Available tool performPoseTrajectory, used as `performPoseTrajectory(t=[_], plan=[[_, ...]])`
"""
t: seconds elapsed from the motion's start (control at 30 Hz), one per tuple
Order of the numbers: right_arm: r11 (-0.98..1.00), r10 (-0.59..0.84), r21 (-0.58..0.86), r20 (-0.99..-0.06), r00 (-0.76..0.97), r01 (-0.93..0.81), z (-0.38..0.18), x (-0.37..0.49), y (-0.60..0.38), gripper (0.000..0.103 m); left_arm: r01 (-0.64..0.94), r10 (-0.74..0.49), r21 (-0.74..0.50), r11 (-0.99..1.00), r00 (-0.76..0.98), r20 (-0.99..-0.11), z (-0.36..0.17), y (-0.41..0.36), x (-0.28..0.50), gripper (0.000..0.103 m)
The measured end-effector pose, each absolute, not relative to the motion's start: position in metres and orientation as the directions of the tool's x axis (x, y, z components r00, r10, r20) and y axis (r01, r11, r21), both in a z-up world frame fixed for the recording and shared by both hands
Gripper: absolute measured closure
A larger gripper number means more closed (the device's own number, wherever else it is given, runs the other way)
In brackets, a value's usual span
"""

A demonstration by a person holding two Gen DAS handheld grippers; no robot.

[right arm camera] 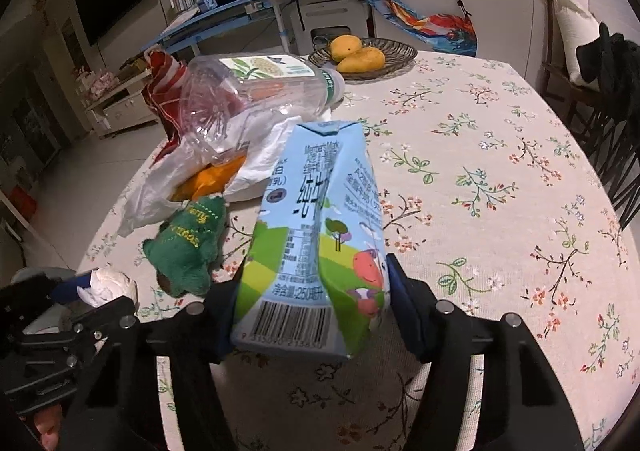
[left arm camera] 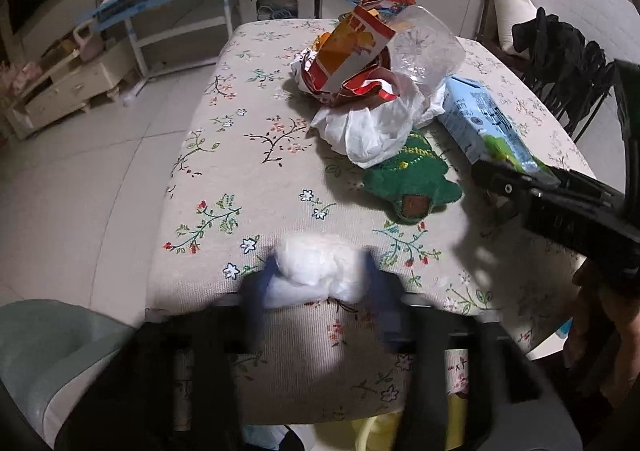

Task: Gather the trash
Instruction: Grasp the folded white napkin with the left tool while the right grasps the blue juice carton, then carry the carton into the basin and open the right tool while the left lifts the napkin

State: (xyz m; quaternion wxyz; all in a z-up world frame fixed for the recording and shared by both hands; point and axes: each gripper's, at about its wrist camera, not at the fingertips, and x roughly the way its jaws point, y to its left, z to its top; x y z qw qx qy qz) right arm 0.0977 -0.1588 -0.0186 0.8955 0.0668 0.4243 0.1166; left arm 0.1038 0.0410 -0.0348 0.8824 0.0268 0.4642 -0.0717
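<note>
A crumpled white tissue (left arm camera: 316, 263) sits near the table's front edge between the blue pads of my left gripper (left arm camera: 320, 279), which press on both its sides. In the right wrist view that tissue (right arm camera: 110, 285) shows at the lower left. A light blue milk carton (right arm camera: 320, 191) lies on its side on the floral tablecloth (right arm camera: 500, 171). My right gripper (right arm camera: 316, 287) is shut on its barcode end, and the carton wall is dented there. In the left wrist view the carton (left arm camera: 484, 119) and right gripper (left arm camera: 508, 179) are at the right.
A heap sits mid-table: clear plastic bottle (right arm camera: 256, 91), white plastic bag (left arm camera: 372, 127), orange-red snack packet (left arm camera: 348, 51), green plush tree (left arm camera: 416, 179). A basket with mangoes (right arm camera: 360, 55) stands at the far edge. Dark chairs (left arm camera: 568, 63) line the right side.
</note>
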Motion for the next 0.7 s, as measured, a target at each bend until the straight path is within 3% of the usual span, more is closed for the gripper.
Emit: performPoseTrajectory(t=[0.17, 0.33, 0.7], plan=[[0.948, 0.311, 0.285, -0.728, 0.611, -0.143, -0.017, 0.096, -0.167, 0.041, 0.153, -0.119, -0.035, 0.988, 0.583, -0.804, -0.028, 0.04, 0.097, 0.087], [0.919, 0.366, 0.376, -0.694, 0.621, -0.121, -0.011, 0.09, -0.18, 0.041, 0.162, -0.146, -0.055, 0.985, 0.634, -0.759, -0.013, 0.038, 0.089, 0.087], [0.895, 0.403, 0.43, -0.66, 0.634, -0.121, -0.002, 0.07, -0.187, 0.041, 0.181, -0.177, -0.073, 0.981, 0.666, -0.725, -0.003, 0.03, 0.078, 0.087]])
